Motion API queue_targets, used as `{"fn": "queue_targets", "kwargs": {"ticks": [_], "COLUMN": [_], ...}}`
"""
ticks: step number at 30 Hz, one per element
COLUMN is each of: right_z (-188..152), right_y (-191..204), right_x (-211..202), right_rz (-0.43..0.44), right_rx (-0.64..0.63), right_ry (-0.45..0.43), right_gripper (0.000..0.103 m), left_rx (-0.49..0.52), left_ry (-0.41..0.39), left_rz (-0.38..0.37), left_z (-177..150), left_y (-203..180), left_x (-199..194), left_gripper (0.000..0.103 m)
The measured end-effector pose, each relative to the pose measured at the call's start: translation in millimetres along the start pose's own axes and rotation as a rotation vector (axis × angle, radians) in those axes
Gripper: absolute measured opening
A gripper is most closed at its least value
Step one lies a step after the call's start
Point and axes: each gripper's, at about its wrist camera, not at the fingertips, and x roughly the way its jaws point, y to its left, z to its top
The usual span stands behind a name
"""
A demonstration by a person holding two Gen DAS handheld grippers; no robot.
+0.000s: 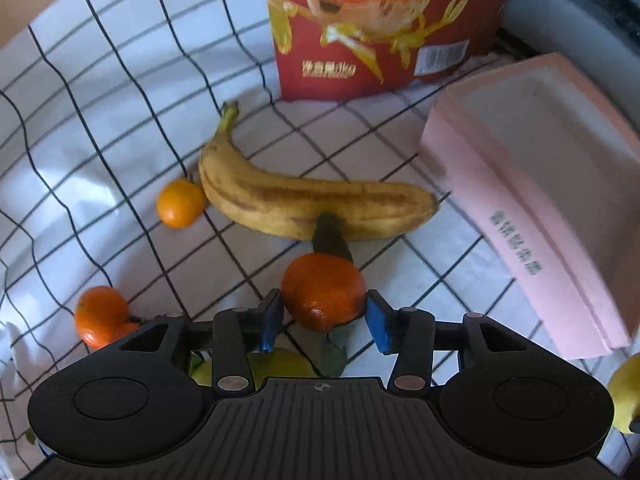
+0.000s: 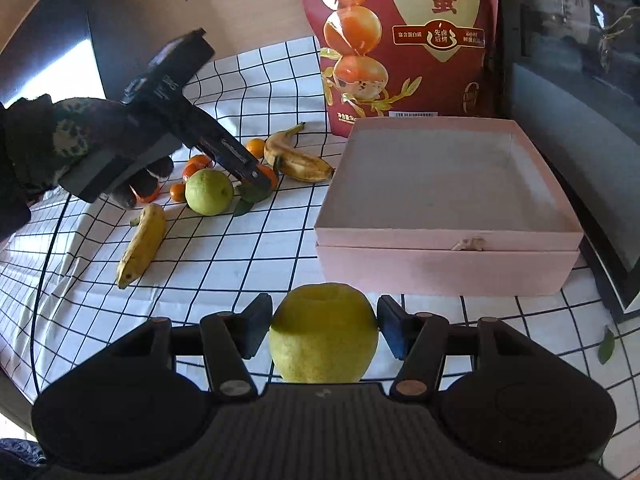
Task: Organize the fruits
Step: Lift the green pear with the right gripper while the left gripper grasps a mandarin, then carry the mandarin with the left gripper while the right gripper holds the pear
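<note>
where everything sits on the cloth

we see the box point(image 2: 448, 216) on the tablecloth point(image 2: 256, 256) to the right, the bag point(image 2: 404, 40) standing behind it. left of the box lies a banana point(image 2: 298, 156), with small oranges point(image 2: 255, 147) beside its stem end. nearer us sit a round fruit point(image 2: 209, 191) and a second banana point(image 2: 143, 245). in our right gripper point(image 2: 325, 330) sits another round fruit point(image 2: 324, 338), in front of the box.

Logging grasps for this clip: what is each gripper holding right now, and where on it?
The left gripper clamps a tangerine across its sides. The right gripper clamps a yellow-green pear-like fruit across its widest middle.
</note>
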Motion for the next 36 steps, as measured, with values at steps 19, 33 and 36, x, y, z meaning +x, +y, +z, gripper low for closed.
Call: {"fn": "queue_targets", "kwargs": {"ticks": [19, 33, 36], "right_z": [-2.3, -50.8, -49.7], "right_y": [22.8, 34.5, 30.9], "right_x": [38.4, 30.5, 20.0], "right_rz": [-0.047, -0.079, -0.068], "right_rx": [-0.172, -0.230, -0.206], "right_ry": [-0.058, -0.027, -0.031], "right_gripper": [0.062, 0.078, 0.078], "left_rx": [-0.444, -0.537, -0.535], "left_ry": [-0.257, -0.220, -0.236], "left_rz": [-0.281, -0.297, -0.299], "left_z": [-136.1, -181.7, -182.0], "left_y": [-46.3, -55.2, -58.9], "left_x": [-80.3, -84.9, -90.6], "left_gripper": [0.049, 0.049, 0.049]}}
